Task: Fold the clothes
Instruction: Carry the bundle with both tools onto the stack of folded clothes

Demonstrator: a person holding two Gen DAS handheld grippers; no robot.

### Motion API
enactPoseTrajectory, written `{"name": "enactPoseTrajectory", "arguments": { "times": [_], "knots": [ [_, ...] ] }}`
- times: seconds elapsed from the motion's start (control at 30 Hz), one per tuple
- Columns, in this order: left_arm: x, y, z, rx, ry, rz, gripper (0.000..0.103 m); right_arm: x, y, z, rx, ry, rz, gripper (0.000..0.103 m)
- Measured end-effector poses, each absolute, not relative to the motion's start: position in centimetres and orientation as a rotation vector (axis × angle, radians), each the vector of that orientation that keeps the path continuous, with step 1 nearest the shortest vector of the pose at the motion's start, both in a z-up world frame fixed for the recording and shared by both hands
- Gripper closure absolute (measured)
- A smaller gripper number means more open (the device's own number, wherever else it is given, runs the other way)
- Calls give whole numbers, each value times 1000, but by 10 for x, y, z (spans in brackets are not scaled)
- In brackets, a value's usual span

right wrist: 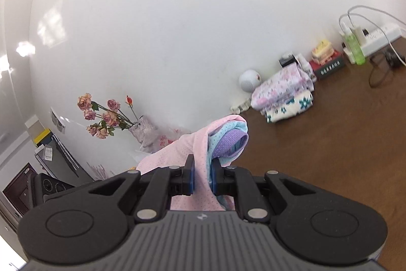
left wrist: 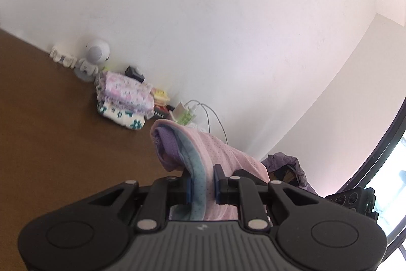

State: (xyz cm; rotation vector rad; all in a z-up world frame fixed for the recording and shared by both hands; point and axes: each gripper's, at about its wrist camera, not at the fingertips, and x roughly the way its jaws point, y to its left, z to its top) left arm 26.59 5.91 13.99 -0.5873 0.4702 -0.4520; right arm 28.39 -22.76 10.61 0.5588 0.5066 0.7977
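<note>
A pink dotted garment (left wrist: 223, 151) with light blue and purple bands is held up above the brown table (left wrist: 50, 118). My left gripper (left wrist: 201, 188) is shut on its blue-edged hem, one corner sticking up past the fingers. My right gripper (right wrist: 203, 178) is shut on the same pink garment (right wrist: 177, 151) at another corner, where blue and purple folds bunch up. The cloth between the two grippers is mostly hidden. A stack of folded floral clothes (left wrist: 124, 100) lies on the table by the wall; it also shows in the right wrist view (right wrist: 284, 95).
Along the white wall stand a white robot figure (left wrist: 92, 57), boxes (right wrist: 327, 60), a green bottle (right wrist: 354, 45), a power strip with cables (right wrist: 378, 38) and a vase of dried roses (right wrist: 109, 118). A purple cloth (left wrist: 286, 164) lies right of the left gripper.
</note>
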Motion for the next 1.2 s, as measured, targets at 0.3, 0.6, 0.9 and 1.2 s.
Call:
{"name": "enactPoseTrajectory", "arguments": {
  "times": [0.3, 0.6, 0.9, 1.2],
  "knots": [
    [460, 72, 156, -601, 454, -404, 88, 464, -192, 143, 483, 440, 732, 92],
    [599, 93, 96, -592, 585, -282, 88, 621, -149, 95, 460, 550, 699, 92],
    [640, 103, 53, -669, 632, -267, 82, 672, -148, 38, 521, 652, 626, 88],
    [612, 102, 97, -508, 485, -282, 86, 652, -163, 69, 433, 489, 566, 61]
  ]
}}
